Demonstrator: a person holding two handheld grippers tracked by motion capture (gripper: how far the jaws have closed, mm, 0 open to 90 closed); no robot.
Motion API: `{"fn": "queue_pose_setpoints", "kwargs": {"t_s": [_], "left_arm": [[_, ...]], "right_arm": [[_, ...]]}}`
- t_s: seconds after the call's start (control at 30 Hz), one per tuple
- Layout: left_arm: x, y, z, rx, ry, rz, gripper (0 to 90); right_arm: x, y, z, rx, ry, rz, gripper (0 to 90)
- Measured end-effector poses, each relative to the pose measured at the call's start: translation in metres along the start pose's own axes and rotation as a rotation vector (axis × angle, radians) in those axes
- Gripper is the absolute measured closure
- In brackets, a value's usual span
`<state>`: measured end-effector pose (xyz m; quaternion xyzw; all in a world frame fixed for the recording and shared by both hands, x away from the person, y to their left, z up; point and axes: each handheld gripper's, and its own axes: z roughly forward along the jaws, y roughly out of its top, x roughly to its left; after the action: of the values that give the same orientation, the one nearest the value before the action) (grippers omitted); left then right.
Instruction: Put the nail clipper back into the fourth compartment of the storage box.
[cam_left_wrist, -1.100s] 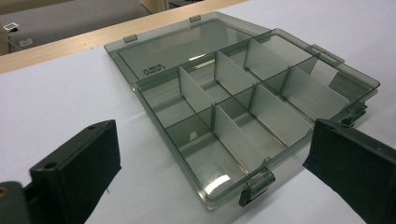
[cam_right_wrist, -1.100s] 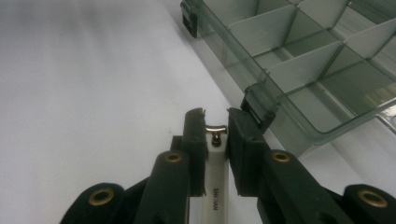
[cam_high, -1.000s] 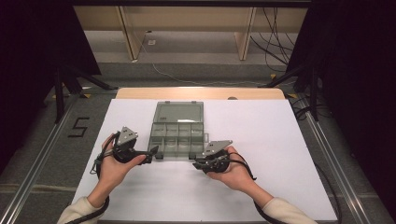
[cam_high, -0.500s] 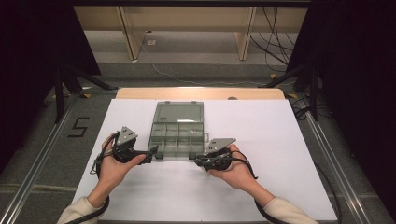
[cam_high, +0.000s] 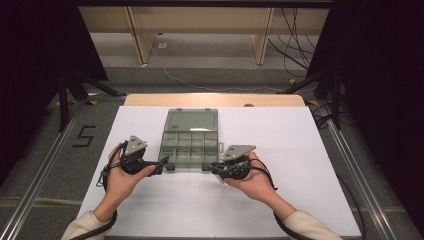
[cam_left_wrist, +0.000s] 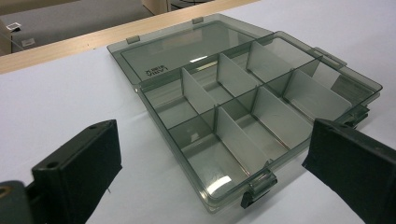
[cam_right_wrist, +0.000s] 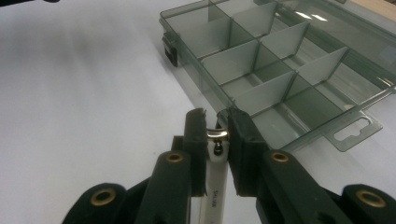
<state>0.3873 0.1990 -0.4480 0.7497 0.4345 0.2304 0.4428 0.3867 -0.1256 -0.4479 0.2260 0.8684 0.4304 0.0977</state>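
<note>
clip pinched in the right claw, beside an open box

the clip (cam_right_wrist: 216, 154), a thin white strip with a shiny metal end, looks light, stiff and slick; it is best held across its flat sides, as the right claw (cam_right_wrist: 215, 122) clamps it now, just off the box's near corner. the box (cam_high: 190, 145) is smoky clear plastic, rigid, with thin dividers forming bare compartments, lid laid flat behind, small latches at front. the left claw (cam_left_wrist: 212, 158) stands wide apart, holding nothing, facing the box's front edge. the white surface (cam_high: 300, 150) is smooth and matte.
</note>
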Motion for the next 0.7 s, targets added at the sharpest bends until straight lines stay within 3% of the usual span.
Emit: {"fn": "queue_pose_setpoints", "kwargs": {"t_s": [0.7], "left_arm": [[0.000, 0.000, 0.001, 0.002, 0.002, 0.006, 2.4]], "right_arm": [[-0.016, 0.019, -0.016, -0.076, -0.046, 0.026, 79.3]]}}
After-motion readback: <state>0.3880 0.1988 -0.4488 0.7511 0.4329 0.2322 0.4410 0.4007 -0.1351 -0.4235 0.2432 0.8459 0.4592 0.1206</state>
